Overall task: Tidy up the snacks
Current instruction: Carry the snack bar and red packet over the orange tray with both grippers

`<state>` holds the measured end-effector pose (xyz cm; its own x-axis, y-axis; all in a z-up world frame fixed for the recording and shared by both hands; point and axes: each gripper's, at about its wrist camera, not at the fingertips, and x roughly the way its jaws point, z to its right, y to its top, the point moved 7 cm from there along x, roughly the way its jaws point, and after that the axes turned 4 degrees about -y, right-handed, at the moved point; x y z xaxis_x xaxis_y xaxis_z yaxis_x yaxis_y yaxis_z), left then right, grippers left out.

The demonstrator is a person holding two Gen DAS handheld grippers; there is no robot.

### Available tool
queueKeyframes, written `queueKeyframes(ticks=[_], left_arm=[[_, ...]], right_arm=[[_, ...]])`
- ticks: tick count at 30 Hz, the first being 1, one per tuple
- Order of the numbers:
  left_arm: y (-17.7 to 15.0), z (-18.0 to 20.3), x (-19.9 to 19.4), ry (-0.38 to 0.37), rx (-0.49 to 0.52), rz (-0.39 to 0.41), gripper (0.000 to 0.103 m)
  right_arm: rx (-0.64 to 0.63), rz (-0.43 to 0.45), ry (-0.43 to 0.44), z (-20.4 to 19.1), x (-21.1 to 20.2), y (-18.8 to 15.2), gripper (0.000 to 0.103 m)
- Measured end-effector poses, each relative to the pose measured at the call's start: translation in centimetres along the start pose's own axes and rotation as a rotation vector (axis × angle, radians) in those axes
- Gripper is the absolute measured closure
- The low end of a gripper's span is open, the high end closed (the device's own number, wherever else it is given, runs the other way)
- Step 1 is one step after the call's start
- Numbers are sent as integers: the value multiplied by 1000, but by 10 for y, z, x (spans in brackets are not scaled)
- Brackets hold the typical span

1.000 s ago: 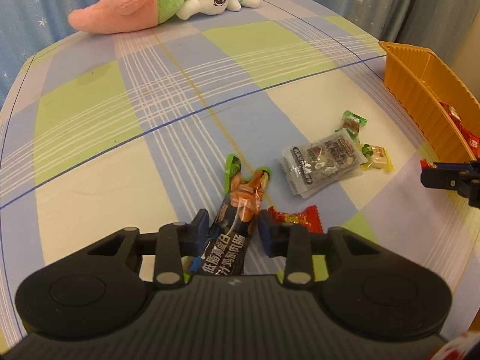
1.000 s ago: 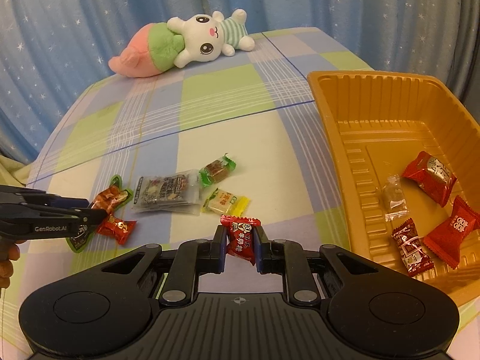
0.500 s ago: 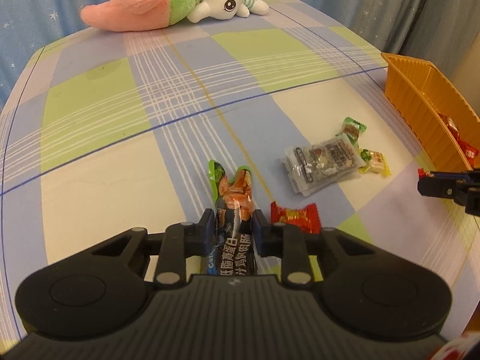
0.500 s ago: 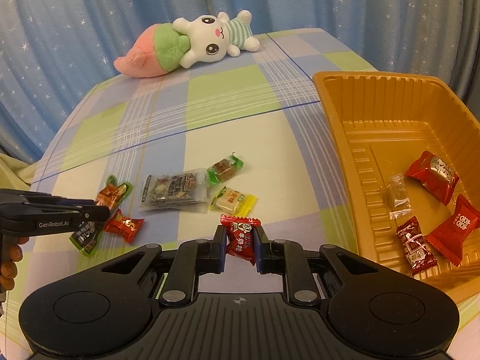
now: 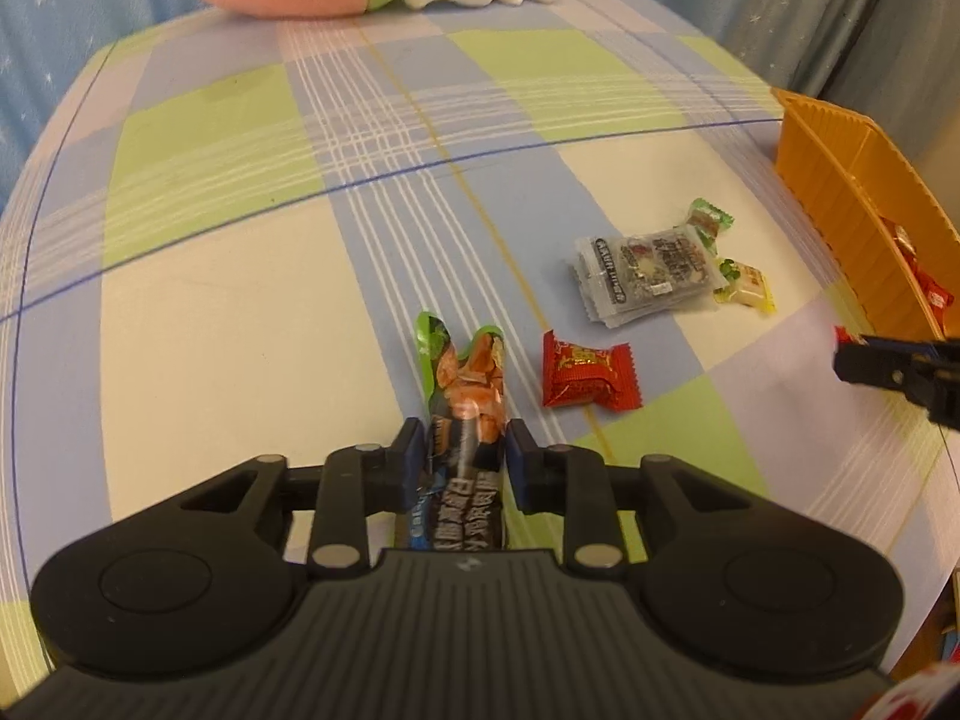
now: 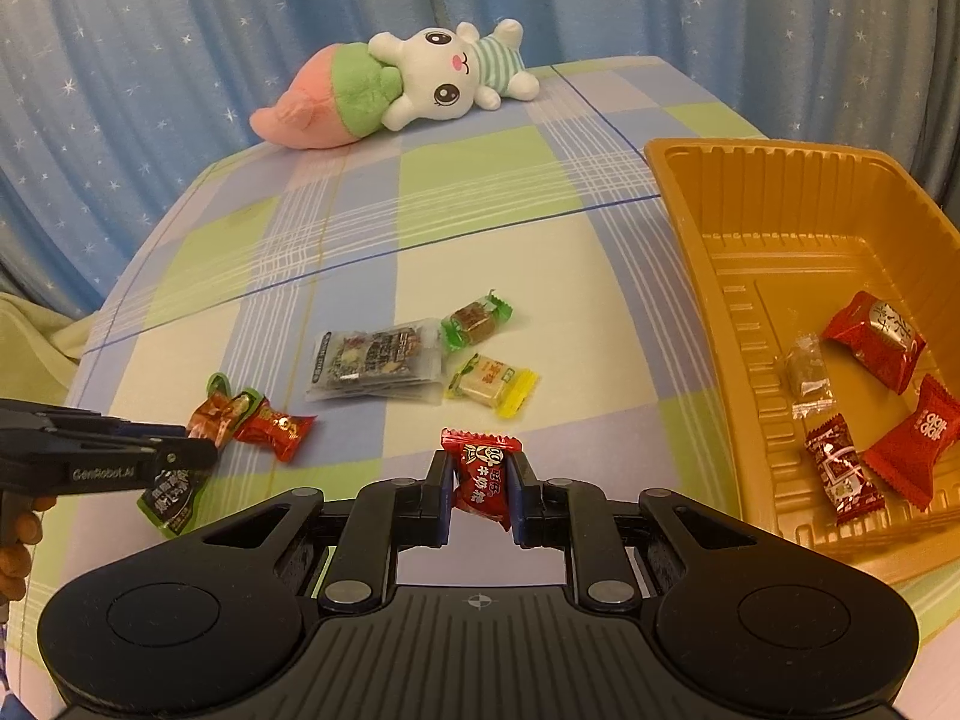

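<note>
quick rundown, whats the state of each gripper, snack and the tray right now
left gripper: jaws opening, long snack pack between them
right gripper: shut on red candy
orange tray: holds five wrapped snacks
grey packets: stacked on the cloth
red wrapped candy: loose on the cloth
plush rabbit: lying on its side

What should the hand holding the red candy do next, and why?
Probably carry it sideways over the orange tray and let go. The right tool is pinching the red candy, and the tray already holds other wrapped candies.
</note>
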<state>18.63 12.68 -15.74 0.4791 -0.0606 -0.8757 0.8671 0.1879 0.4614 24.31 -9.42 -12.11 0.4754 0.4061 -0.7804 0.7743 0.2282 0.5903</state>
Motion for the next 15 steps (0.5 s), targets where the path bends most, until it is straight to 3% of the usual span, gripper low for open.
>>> queueKeyframes(ticks=[7,15], left_arm=[[0,4,4,43,26,11,77],[-11,9,-18,53,9,43,77]], right_arm=[[5,9,2,3,-10,-6,84],[14,20,20,8,-22,-8,84]])
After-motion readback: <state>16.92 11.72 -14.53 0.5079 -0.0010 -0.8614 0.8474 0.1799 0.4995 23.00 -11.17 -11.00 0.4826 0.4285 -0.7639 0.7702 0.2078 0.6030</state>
